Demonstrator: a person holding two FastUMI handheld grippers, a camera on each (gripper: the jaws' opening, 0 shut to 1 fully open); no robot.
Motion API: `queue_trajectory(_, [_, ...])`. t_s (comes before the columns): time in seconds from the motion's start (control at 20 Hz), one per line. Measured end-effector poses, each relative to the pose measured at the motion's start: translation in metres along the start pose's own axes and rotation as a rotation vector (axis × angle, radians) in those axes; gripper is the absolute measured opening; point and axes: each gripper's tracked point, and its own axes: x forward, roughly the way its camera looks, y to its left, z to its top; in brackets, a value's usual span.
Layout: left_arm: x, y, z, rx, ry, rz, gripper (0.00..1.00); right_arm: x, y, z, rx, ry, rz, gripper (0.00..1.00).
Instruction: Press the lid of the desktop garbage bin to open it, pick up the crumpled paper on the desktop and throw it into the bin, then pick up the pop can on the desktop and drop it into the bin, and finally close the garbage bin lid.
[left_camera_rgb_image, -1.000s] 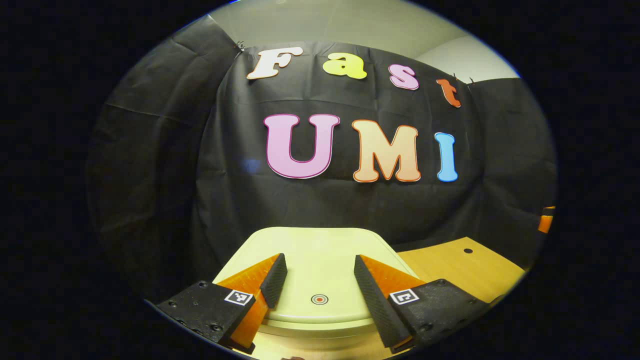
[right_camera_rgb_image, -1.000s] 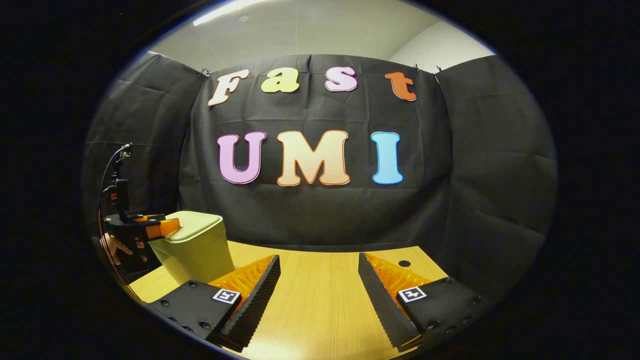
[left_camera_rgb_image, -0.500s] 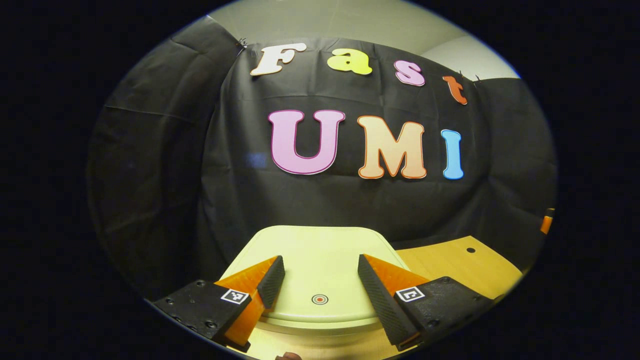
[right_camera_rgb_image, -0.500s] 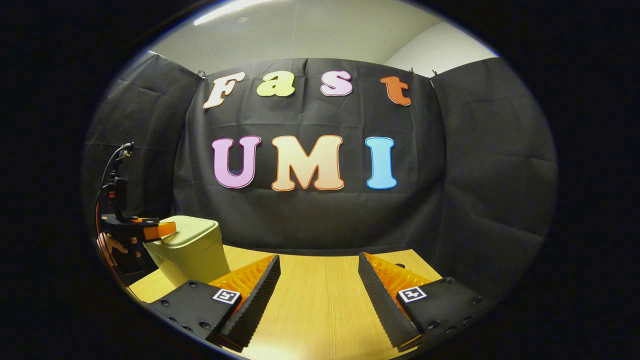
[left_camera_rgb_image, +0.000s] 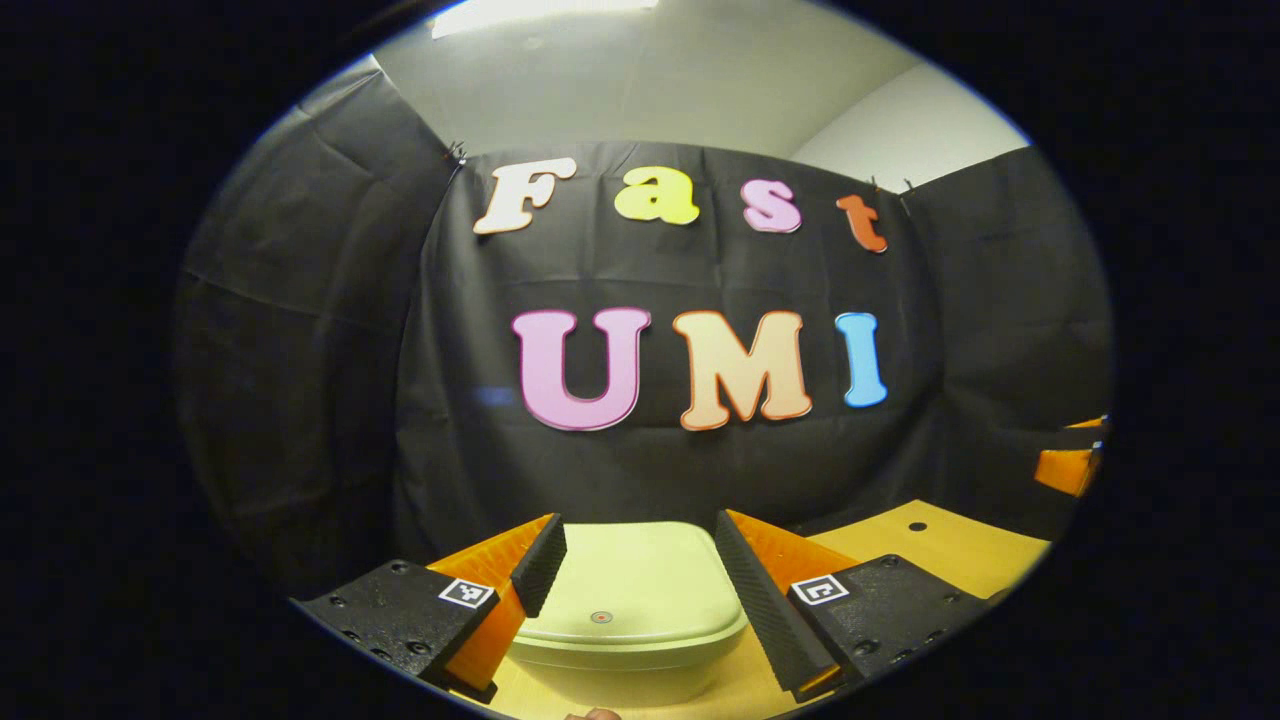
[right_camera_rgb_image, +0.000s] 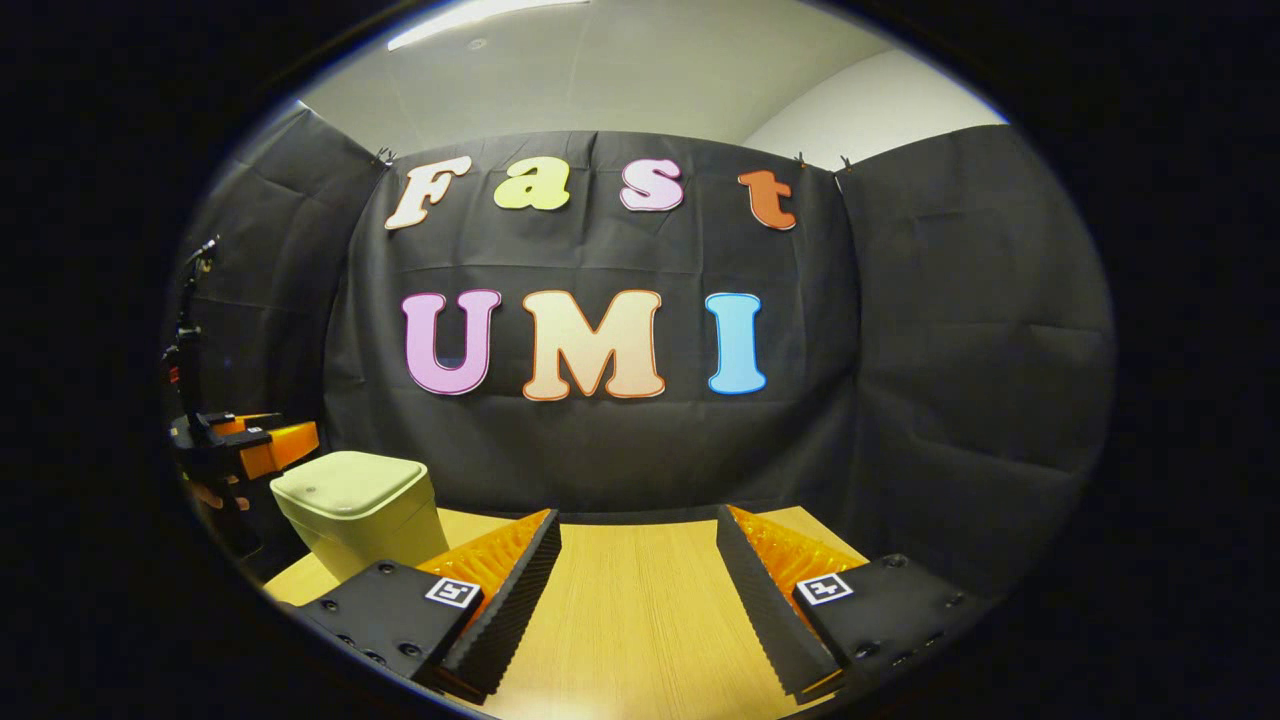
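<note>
Left gripper (left_camera_rgb_image: 640, 560), jaws apart and holding nothing, hangs above and short of the pale green desktop bin (right_camera_rgb_image: 358, 510); its lid (left_camera_rgb_image: 625, 595) lies shut, a small round press mark (left_camera_rgb_image: 601, 617) near the front edge. Right gripper (right_camera_rgb_image: 638, 560), 2 fingers apart and unloaded, hovers over bare wooden desktop (right_camera_rgb_image: 640, 620); judged step: lid closed, task near its end or about to restart; nothing blocks the bin.

My left hand-held gripper (left_camera_rgb_image: 640, 560): fingers spread, nothing between them | bin (left_camera_rgb_image: 625, 640) lid (left_camera_rgb_image: 630, 585) shut (red dot near its front edge) | counter (left_camera_rgb_image: 930, 550) to the right | other hand-held gripper (left_camera_rgb_image: 1070, 465) at far right
</note>
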Motion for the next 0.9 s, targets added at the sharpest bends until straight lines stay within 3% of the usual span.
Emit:
queue_trajectory(0.15, [-0.023,-0.029,0.026,-0.045,-0.048,-0.001,0.92,-0.007,0.005,0.009,0.011,-0.019,0.033,0.98])
queue_trajectory(0.4, [-0.059,-0.083,0.023,-0.105,-0.046,0.011,0.92,-0.021,0.006,0.022,0.04,-0.061,0.121,0.99])
queue_trajectory(0.65, [-0.081,-0.107,0.015,-0.135,-0.017,0.046,0.92,-0.039,-0.004,0.021,0.032,-0.094,0.168,0.98])
queue_trajectory(0.9, [-0.089,-0.111,0.023,-0.095,-0.036,0.056,0.92,-0.048,-0.014,0.023,0.06,-0.105,0.181,0.98])
